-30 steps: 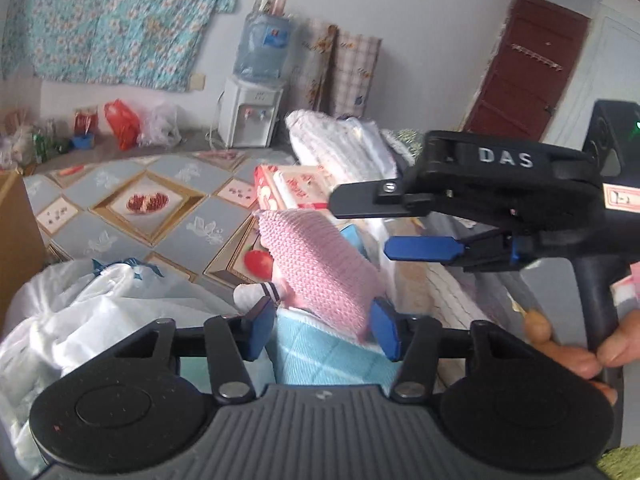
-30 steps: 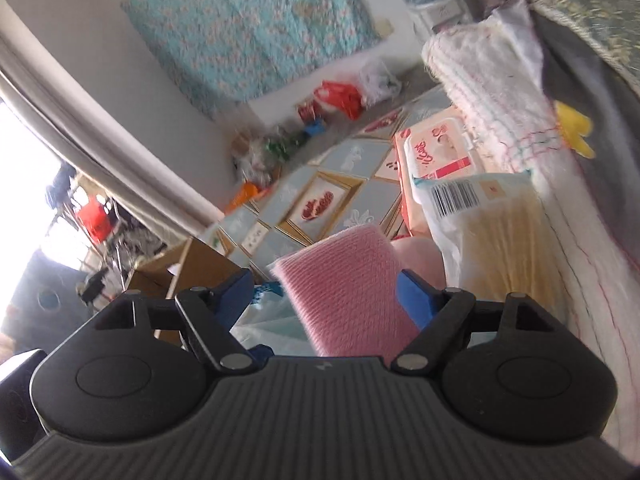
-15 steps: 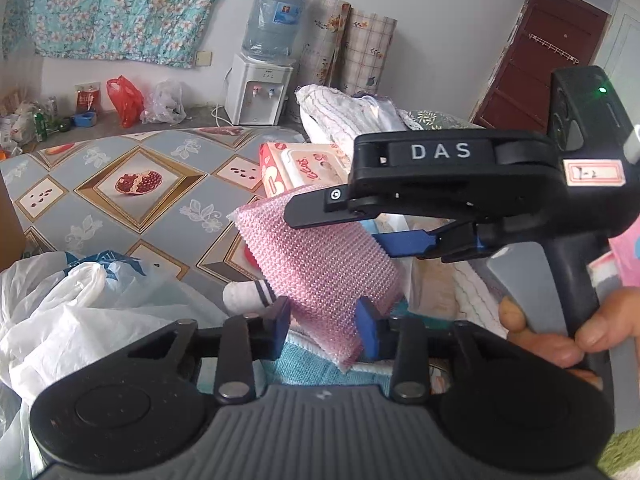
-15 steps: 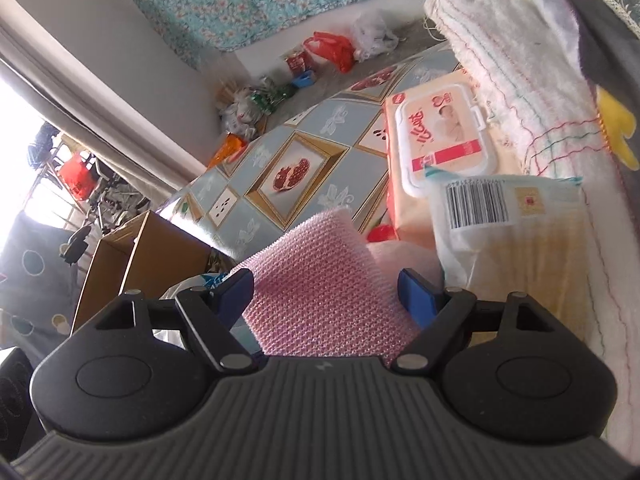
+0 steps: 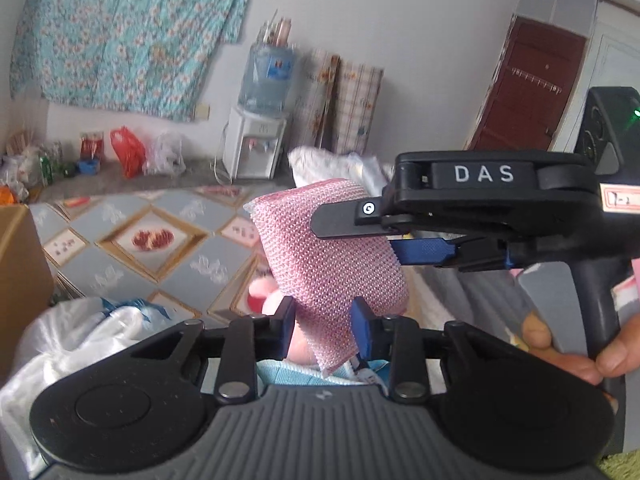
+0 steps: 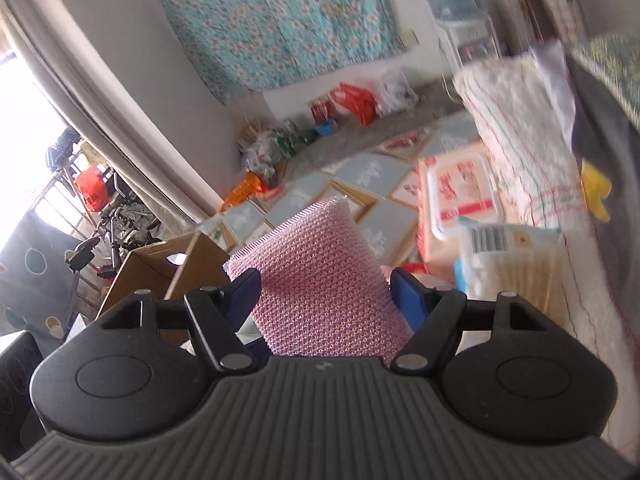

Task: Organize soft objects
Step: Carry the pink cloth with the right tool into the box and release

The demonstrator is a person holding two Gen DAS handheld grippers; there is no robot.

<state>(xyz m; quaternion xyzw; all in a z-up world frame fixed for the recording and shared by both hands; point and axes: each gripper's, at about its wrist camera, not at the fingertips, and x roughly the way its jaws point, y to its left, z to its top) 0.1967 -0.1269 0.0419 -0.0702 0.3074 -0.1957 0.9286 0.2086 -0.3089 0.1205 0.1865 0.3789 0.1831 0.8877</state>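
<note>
grey-blue patterned floor below, cluttered along its far edge; nothing carrying the task's thing right now. white plastic bag slumped under the left side, brown cardboard box open past it, wipes pack lying by the folded bedding on the right. likely drop spots, though impossible to say which.

pink mesh pad up in the air between both tools, tilted, touching no surface, above the bag's right edge in the left view.

probably a handover or a two-claw carry. to do it well: keep one firm grip before easing the other, never both loose at once. move both together if carrying, since soft mesh will stretch and twist under opposing pulls. release slowly and watch for the weave snagging on a pad. avoid squeezing harder; foam-like filling gives, and a corner grip can slip out.

right claw reaching in level from the right, closed onto the pad across its width, the person's hand wrapped low on the handle. left claw pointing forward and slightly up, narrowed to a small gap and pinching the pad's lower corner. blue fingertips pressed against the mesh on each side.
</note>
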